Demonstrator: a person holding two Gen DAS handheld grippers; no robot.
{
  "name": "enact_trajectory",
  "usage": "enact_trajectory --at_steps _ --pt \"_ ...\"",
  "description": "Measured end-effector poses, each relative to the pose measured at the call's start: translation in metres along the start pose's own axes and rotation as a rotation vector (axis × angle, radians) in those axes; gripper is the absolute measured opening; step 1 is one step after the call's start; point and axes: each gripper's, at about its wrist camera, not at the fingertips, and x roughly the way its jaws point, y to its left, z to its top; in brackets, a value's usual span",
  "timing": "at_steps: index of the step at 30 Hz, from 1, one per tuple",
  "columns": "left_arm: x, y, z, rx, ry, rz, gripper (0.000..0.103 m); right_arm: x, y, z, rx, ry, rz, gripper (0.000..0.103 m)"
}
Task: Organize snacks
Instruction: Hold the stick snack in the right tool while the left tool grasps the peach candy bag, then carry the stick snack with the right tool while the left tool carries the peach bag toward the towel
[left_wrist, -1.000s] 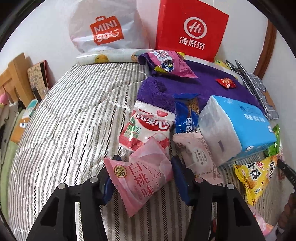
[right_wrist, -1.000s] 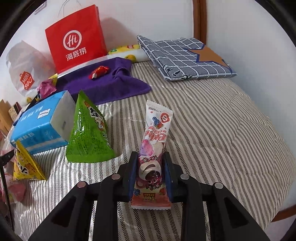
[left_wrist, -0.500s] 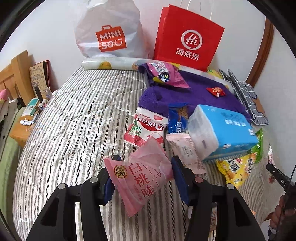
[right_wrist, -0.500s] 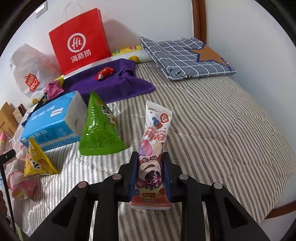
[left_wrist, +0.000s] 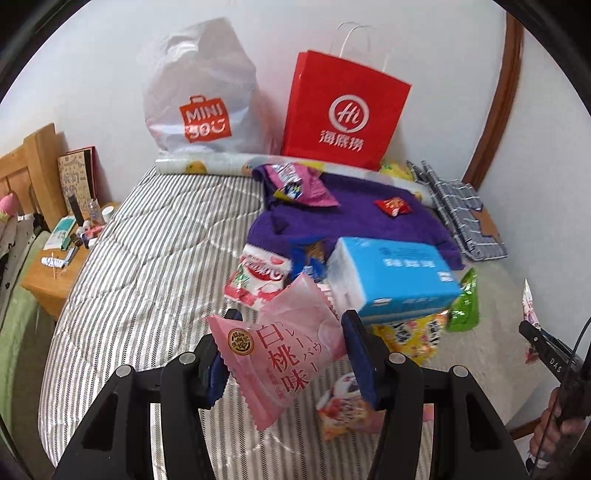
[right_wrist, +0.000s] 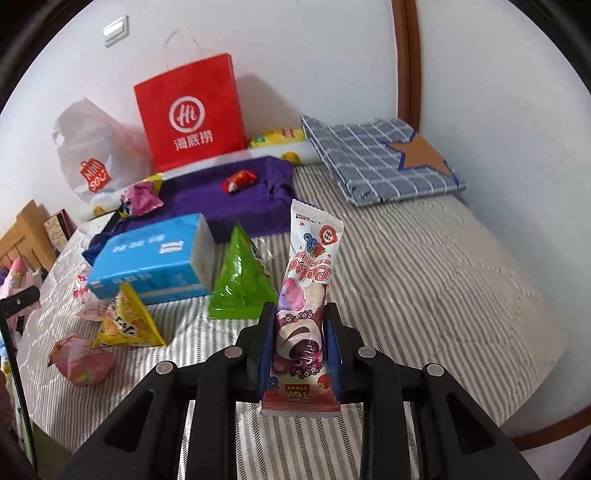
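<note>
My left gripper is shut on a pink peach-flavour snack packet and holds it above the striped bed. My right gripper is shut on a long pink-and-white Toy Story snack bar, held upright above the bed. On the bed lie a red-and-white packet, a blue packet, a yellow triangular packet, a green triangular packet, a small pink packet, a purple packet and a red candy.
A blue tissue pack lies among the snacks. A purple towel, a red paper bag and a white Miniso bag are at the wall. A checked pillow lies far right. A wooden nightstand stands left.
Both grippers have risen and pulled back from the bed with their packets still held. The snacks on the bed look smaller and further away. More of the bags and wall shows.
</note>
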Motion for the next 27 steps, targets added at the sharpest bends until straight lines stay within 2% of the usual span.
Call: enact_trajectory --at_steps 12,17,27 --pt "-0.023 -0.02 0.01 0.009 -0.033 -0.065 0.053 -0.038 0.013 0.019 -0.03 -0.091 0.06 0.026" --pt "-0.019 -0.022 0.021 -0.014 -0.016 -0.109 0.053 -0.038 0.024 0.028 -0.04 -0.101 0.106 0.025" --pt "0.003 -0.024 0.049 -0.011 -0.023 -0.094 0.053 -0.02 0.049 0.065 -0.08 -0.133 0.155 0.026"
